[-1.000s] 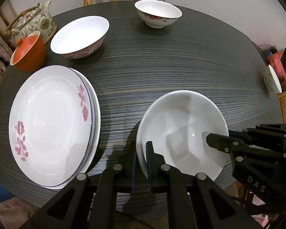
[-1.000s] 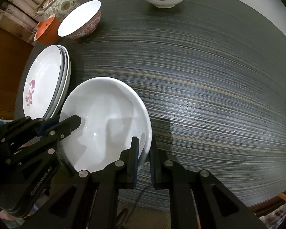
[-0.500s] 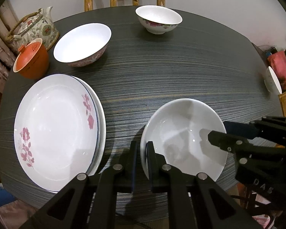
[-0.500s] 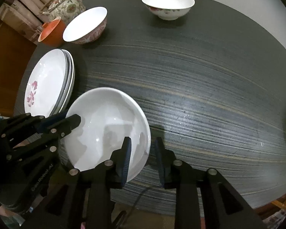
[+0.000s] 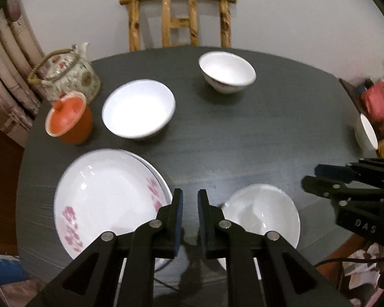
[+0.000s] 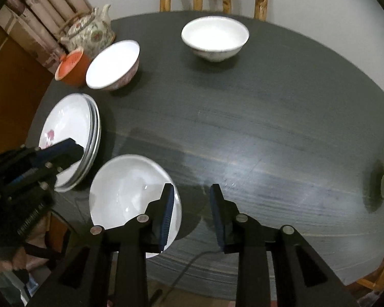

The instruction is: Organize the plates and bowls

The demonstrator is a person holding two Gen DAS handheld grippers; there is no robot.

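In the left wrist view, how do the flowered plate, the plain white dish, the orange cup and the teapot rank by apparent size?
1. Flowered plate, largest.
2. Plain white dish, partly hidden behind a gripper finger.
3. Teapot.
4. Orange cup, smallest.
The plate and the dish lie nearest the camera, so their lead may be exaggerated.

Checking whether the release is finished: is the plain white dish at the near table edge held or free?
Free. The plain white dish lies flat on the table; both grippers are open, gripping nothing.

Dark round table (image 5: 217, 138) sat against a plain white wall (image 5: 294, 12), a knotty wooden chair (image 5: 178, 20) tucked behind it, light glaring off the tabletop.
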